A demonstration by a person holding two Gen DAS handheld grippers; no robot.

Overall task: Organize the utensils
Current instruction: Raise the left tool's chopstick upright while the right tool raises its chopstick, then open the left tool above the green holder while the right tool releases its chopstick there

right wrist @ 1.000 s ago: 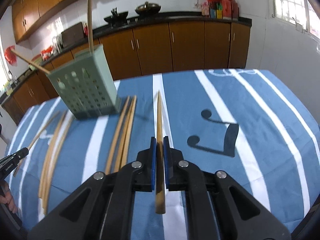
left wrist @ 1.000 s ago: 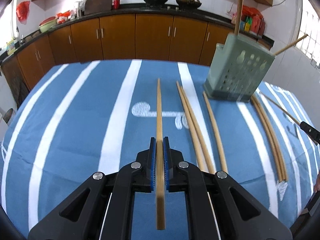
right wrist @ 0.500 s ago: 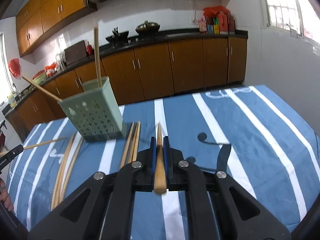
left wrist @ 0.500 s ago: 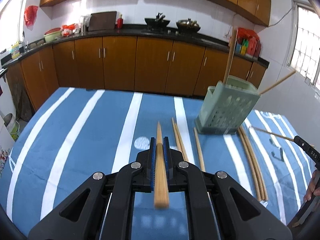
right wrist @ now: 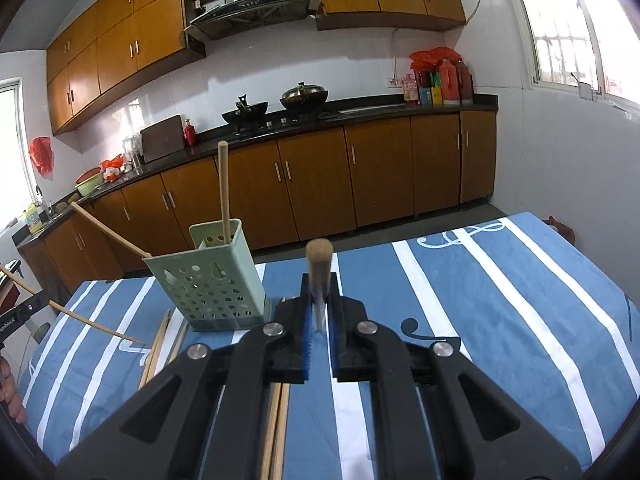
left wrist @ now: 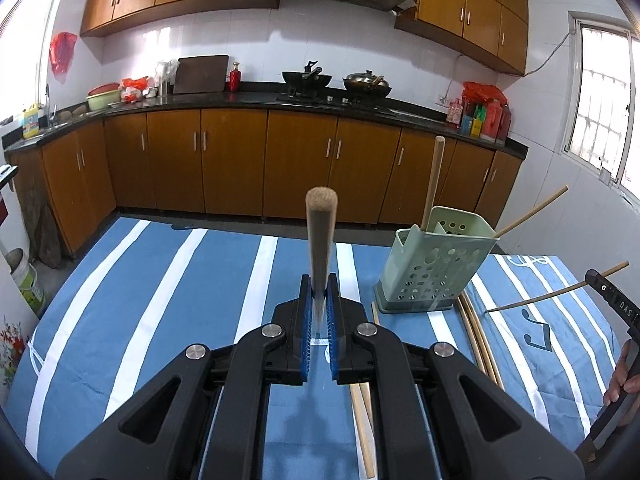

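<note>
In the left wrist view my left gripper (left wrist: 319, 304) is shut on a wooden chopstick (left wrist: 321, 240), held above the striped cloth with its blunt end up towards the camera. In the right wrist view my right gripper (right wrist: 319, 304) is shut on a second chopstick (right wrist: 319, 268) in the same way. The pale green perforated holder (left wrist: 436, 268) (right wrist: 212, 280) stands upright on the table between the two grippers, with two chopsticks (left wrist: 434, 176) leaning inside it. Each view shows the other gripper (left wrist: 612, 304) (right wrist: 20, 312) at its edge, carrying its stick.
Loose chopsticks (left wrist: 478, 340) (right wrist: 160, 344) lie on the blue and white tablecloth (left wrist: 160, 320) on both sides of the holder's base. A person's hand (left wrist: 624, 376) shows at the right edge. Kitchen cabinets (left wrist: 240, 164) and a counter run behind the table.
Both grippers have risen, each lifting its chopstick off the cloth. The sticks' blunt ends have swung up towards the cameras, and the table now looks farther below.
</note>
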